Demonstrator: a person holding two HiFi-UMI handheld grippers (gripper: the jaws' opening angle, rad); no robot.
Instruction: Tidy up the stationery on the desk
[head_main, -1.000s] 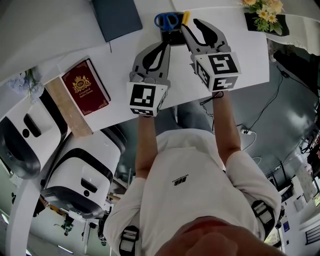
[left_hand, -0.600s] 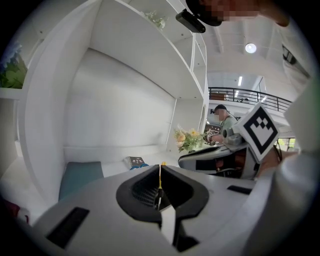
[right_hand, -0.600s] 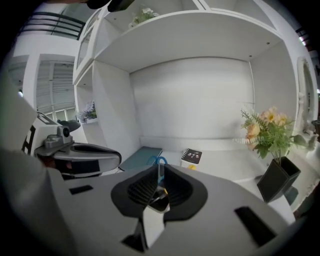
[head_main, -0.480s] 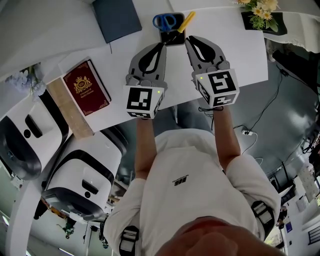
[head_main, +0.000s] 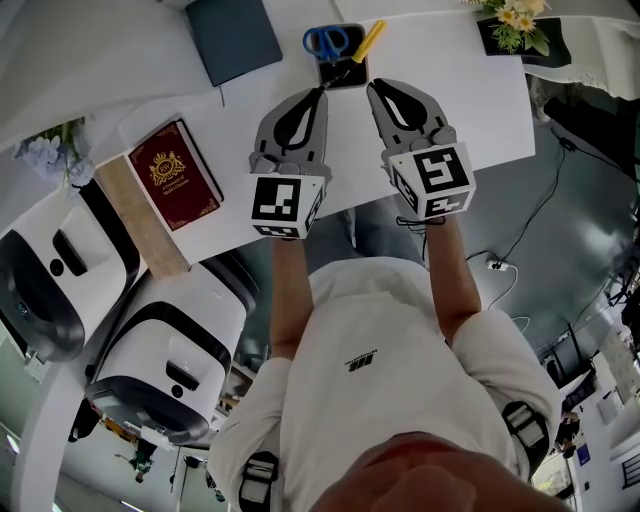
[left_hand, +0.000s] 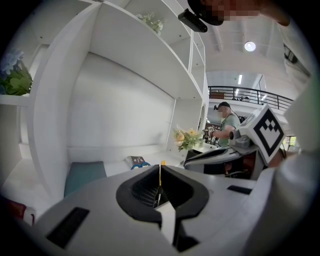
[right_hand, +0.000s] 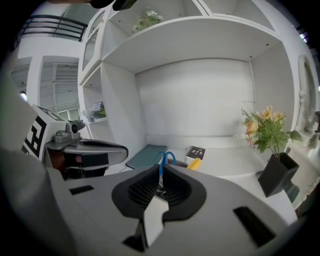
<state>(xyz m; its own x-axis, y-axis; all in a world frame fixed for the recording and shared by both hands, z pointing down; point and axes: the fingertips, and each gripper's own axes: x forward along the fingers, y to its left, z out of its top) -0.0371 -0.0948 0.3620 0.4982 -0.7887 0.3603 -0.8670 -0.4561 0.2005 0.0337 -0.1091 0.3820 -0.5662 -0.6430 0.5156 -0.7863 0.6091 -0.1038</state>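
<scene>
Red book (head_main: 172, 177) lying at the desk's left edge, dark notebook (head_main: 232, 35) beyond it. Left gripper (head_main: 318, 92) hovering with jaws pressed together, empty, just short of the black holder (head_main: 343, 72), which is carrying blue scissors (head_main: 327, 42) and a yellow pen (head_main: 368, 42). Right gripper (head_main: 372, 90) sitting alongside, likewise closed on nothing.

Your arms reach forward, with the left gripper (head_main: 320, 92) and right gripper (head_main: 372, 88) side by side. Both pairs of jaws are closed, with nothing between them.

White shelves (right_hand: 190, 45); grey floor (head_main: 590, 160)
</scene>
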